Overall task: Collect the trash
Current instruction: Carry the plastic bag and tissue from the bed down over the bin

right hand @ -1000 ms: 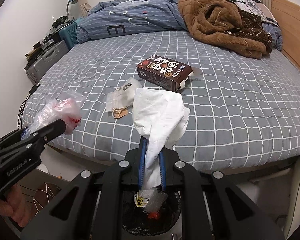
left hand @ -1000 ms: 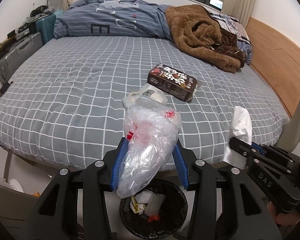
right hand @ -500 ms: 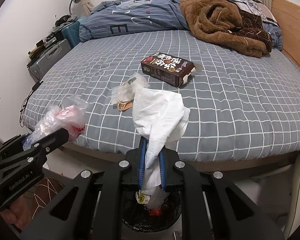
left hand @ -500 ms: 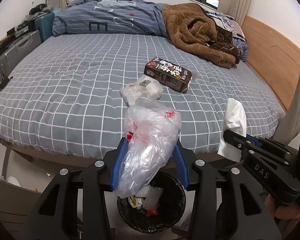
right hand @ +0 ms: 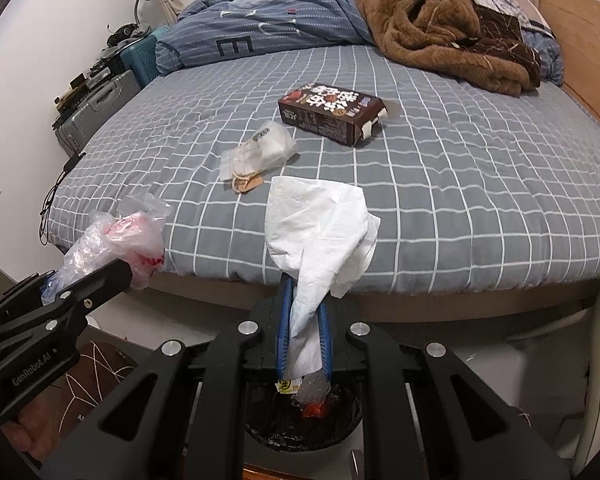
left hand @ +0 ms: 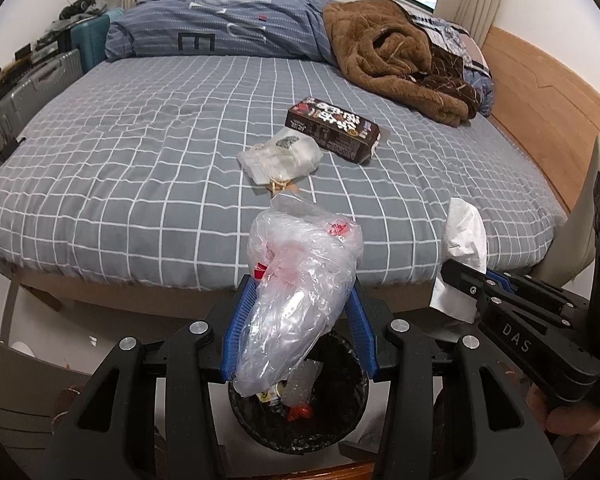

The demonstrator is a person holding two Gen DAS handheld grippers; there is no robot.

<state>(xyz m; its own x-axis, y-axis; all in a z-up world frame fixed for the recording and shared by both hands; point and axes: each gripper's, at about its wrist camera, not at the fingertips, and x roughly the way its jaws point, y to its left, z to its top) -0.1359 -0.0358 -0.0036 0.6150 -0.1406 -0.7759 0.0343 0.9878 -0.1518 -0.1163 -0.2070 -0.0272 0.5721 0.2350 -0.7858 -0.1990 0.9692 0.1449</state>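
My left gripper is shut on a crumpled clear plastic bag with red print, held over the black trash bin on the floor by the bed. My right gripper is shut on a white tissue, also above the bin. The bin holds some scraps. The right gripper with its tissue shows at the right of the left wrist view; the left gripper with its bag shows at the left of the right wrist view.
On the grey checked bed lie a dark brown carton and a small clear packet. A brown blanket and blue duvet are at the far end. Suitcases stand on the left.
Both grippers have drawn back and down from the bed, so the bin sits more fully beneath them. Both still hold their trash.
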